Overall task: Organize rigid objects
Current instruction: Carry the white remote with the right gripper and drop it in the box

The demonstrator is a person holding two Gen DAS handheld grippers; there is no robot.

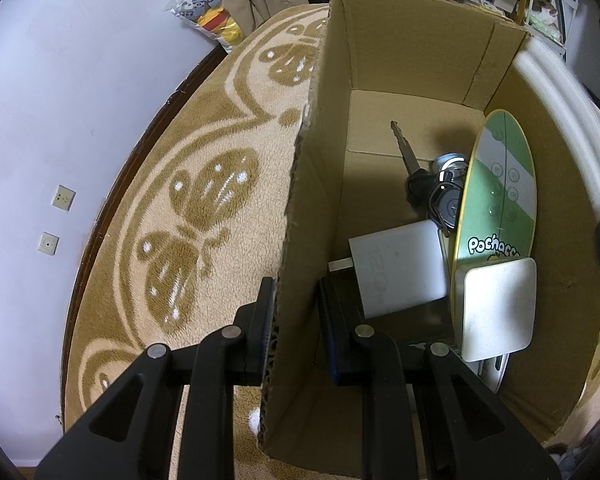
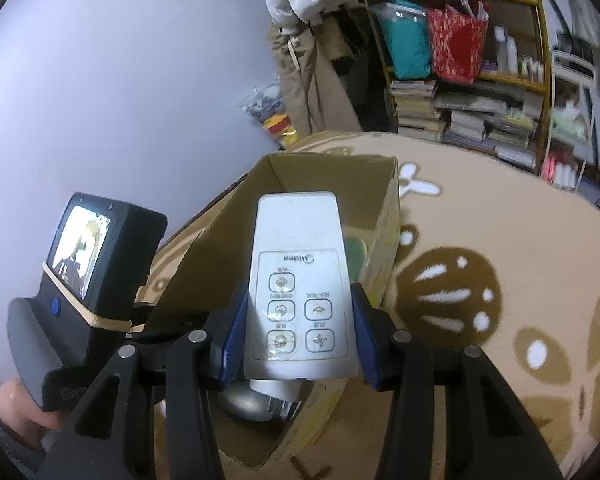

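A cardboard box (image 1: 400,48) stands on a patterned rug. My left gripper (image 1: 296,320) is shut on the box's left wall, one finger outside and one inside. Inside lie a key (image 1: 406,152), a white charger block (image 1: 400,272), a green round Pochacco item (image 1: 500,192) and a white square piece (image 1: 498,308). My right gripper (image 2: 300,332) is shut on a white Midea remote (image 2: 300,280), held above the open box (image 2: 384,216). The left gripper's body with its small screen (image 2: 80,252) shows at the left.
The beige and brown rug (image 1: 188,208) covers the floor. A lilac wall (image 1: 60,100) is on the left. Shelves with books and bags (image 2: 460,80) stand behind. A plastic bag of toys (image 1: 208,12) lies by the wall.
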